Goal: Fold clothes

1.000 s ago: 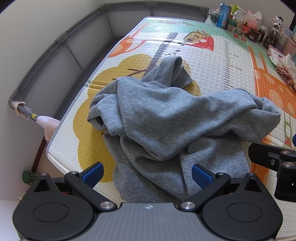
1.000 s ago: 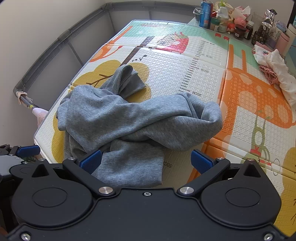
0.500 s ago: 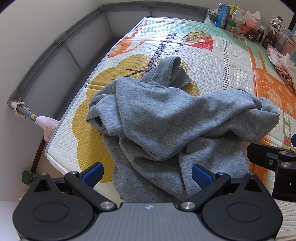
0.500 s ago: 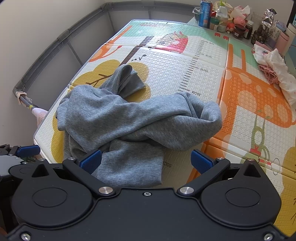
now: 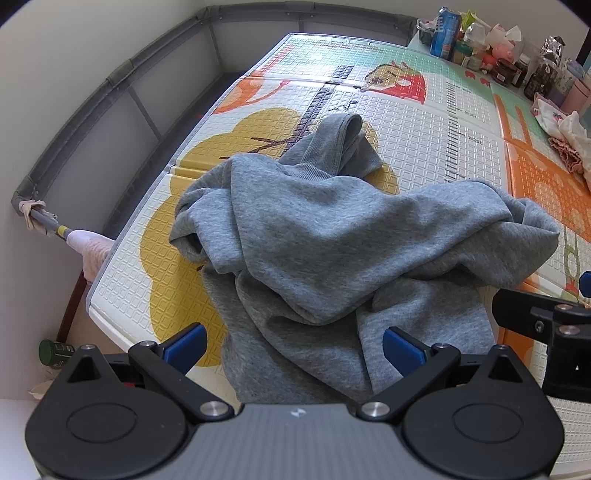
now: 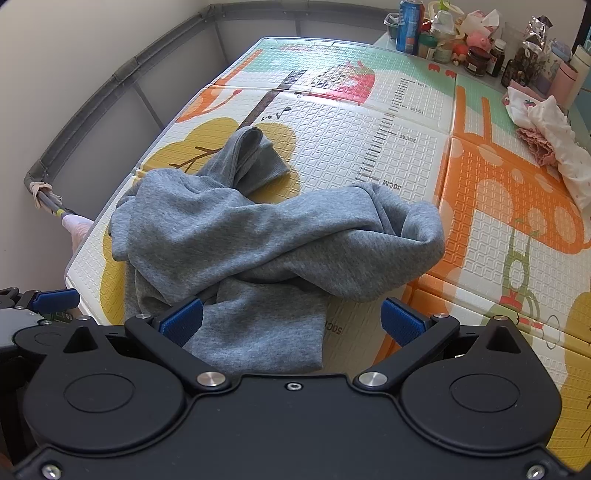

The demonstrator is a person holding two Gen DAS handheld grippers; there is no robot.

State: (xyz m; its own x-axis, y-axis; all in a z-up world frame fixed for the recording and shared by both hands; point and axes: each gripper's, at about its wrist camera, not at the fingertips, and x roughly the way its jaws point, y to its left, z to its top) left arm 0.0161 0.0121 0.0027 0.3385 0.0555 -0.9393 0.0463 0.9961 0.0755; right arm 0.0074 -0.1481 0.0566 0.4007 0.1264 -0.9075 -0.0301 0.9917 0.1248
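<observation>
Clutter around a patterned foam play mat

The play mat (image 6: 369, 147), printed with yellow tree shapes, an orange mushroom and a ruler scale, lies inside a grey playpen fence (image 5: 92, 110). At its far corner stand a blue drink can (image 6: 409, 22), jars, a pink pig toy (image 6: 478, 38) and a pink tumbler (image 6: 565, 79), packed close together. White and pink small garments (image 6: 546, 140) lie heaped on the mat's right edge. A pink-headed mop (image 5: 88, 247) leans on the fence's near post; a green bottle cap (image 5: 55, 353) sits below.

Patterned foam mat (image 5: 424, 147), grey playpen rail (image 5: 85, 110)
</observation>
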